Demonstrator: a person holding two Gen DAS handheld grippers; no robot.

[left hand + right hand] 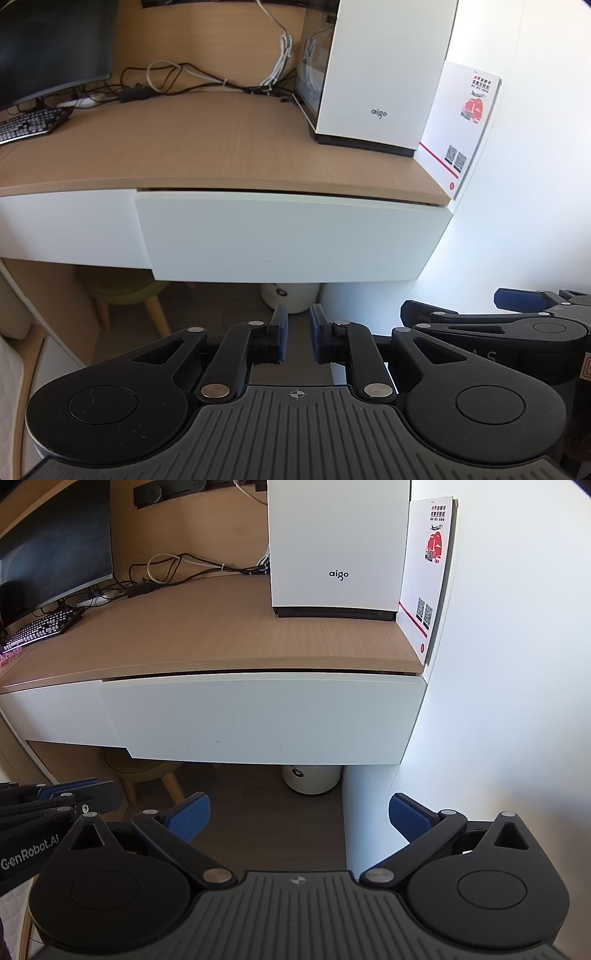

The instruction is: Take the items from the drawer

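While the drawer (258, 716) stands closed under the bench (229, 635) top, both grippers hover in front of it and below, touching nothing. Left gripper (298, 338): fingers (279, 332) drawn nearly together, a narrow gap between the blue pads, nothing in it. Right gripper (299, 818): fingers (190, 819) spread wide, holding nothing. Drawer contents cannot be seen. Above the drawer, on the bench, stands a white computer case (336, 546); a card (424, 572) leans just right of it.
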